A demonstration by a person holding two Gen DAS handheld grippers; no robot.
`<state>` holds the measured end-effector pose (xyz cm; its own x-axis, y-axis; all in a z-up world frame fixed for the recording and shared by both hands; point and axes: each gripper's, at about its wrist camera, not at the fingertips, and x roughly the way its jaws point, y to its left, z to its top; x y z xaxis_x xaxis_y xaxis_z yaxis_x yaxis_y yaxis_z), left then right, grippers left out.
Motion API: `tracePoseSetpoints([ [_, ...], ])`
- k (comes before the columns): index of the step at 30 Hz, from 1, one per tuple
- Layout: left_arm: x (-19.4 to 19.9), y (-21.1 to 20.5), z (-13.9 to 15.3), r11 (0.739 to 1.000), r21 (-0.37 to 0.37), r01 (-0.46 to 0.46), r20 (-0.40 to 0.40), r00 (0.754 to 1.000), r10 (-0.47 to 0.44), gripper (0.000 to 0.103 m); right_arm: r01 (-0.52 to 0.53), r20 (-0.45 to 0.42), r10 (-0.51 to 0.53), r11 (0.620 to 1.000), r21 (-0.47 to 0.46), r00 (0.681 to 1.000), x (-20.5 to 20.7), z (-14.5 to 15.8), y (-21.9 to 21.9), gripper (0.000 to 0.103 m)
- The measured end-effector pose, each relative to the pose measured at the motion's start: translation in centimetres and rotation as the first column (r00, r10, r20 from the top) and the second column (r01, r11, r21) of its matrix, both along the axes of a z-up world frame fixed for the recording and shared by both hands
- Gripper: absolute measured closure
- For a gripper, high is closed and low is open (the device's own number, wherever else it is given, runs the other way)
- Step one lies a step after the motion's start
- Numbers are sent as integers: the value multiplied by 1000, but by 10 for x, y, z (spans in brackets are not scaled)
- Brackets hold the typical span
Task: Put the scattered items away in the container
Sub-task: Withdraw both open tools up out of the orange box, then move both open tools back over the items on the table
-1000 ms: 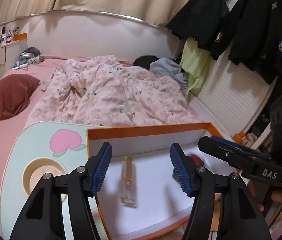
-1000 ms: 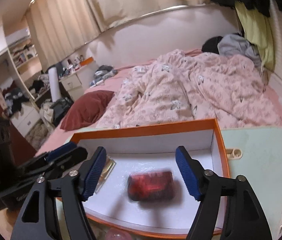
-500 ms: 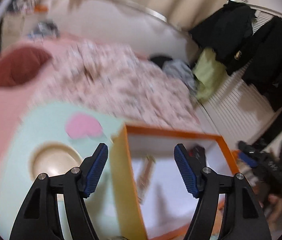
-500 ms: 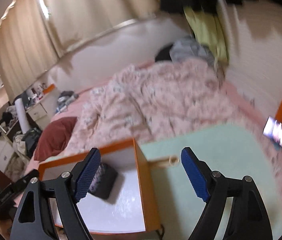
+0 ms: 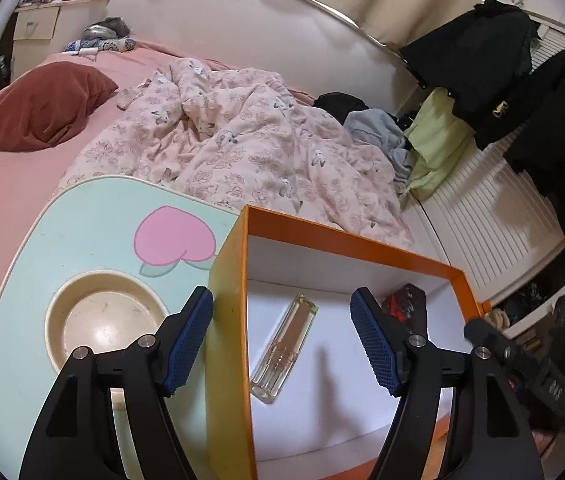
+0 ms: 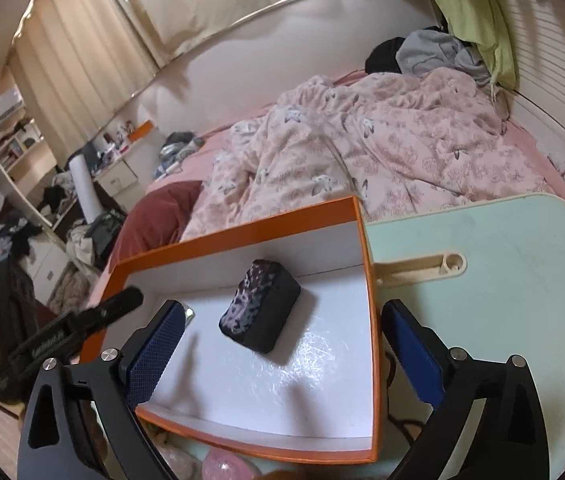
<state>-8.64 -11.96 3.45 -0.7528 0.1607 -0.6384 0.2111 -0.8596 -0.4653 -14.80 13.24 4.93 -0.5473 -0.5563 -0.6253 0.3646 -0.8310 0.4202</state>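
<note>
Left gripper (image 5: 282,338): jaws spread wide, holding nothing, straddling the left wall of the orange box (image 5: 228,280). Right gripper (image 6: 282,354): likewise released and empty, poised over the box's right wall (image 6: 370,320) with 1 finger inside and 1 outside.

Container: the orange box, white inside, stands on the mint-green lap table (image 5: 82,232), occupying its middle. Contents, 2 items: a clear tube with a pinkish core, probably a lip gloss (image 5: 284,348), lying flat near the left wall; a dark speckled pouch (image 6: 260,306) near the rear wall toward the right side. They lie apart from each other.

Step in hand, by judgement: between placements, both tools free after deposits. A pink translucent object (image 6: 224,466) shows just outside the box's near wall, identity unclear. The round recess (image 5: 106,320) at the table's left edge appears empty.

Next move calls for locating any remaining loose item, likely that pink object, and closing 1 gripper on it.
</note>
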Motion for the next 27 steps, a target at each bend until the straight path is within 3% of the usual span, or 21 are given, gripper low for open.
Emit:
tracePoseSetpoints([
  [3,-1,3,1,999,-33,2,6,1000,-2,32,1,10,-1,999,-44,1000,-2,1,7,4],
  [6,5,-1,9,1000,14,23,-32,999,-22,32,29,-41,-33,995,-99,999,6,15,19,4],
  [9,31,-11,32,999,49,3,-195,981,6,32,128,-238,-142,989,-73,961,31,41,29,4],
  [11,54,-6,55,999,-20,-33,-314,949,25,32,159,-358,-168,986,-56,919,51,57,31,4],
  [13,69,2,67,996,-77,-39,-371,929,7,31,146,-418,-162,987,-70,894,66,65,31,4],
  [19,99,38,81,985,-158,63,-352,929,-115,31,150,-565,-176,984,-94,806,121,74,21,4],
  [23,125,60,79,974,-198,110,-311,935,-169,30,70,-559,-96,995,-67,823,158,69,13,4],
  [27,154,80,73,949,-254,185,-272,928,-253,22,-9,-539,-15,999,-42,842,196,62,13,4],
])
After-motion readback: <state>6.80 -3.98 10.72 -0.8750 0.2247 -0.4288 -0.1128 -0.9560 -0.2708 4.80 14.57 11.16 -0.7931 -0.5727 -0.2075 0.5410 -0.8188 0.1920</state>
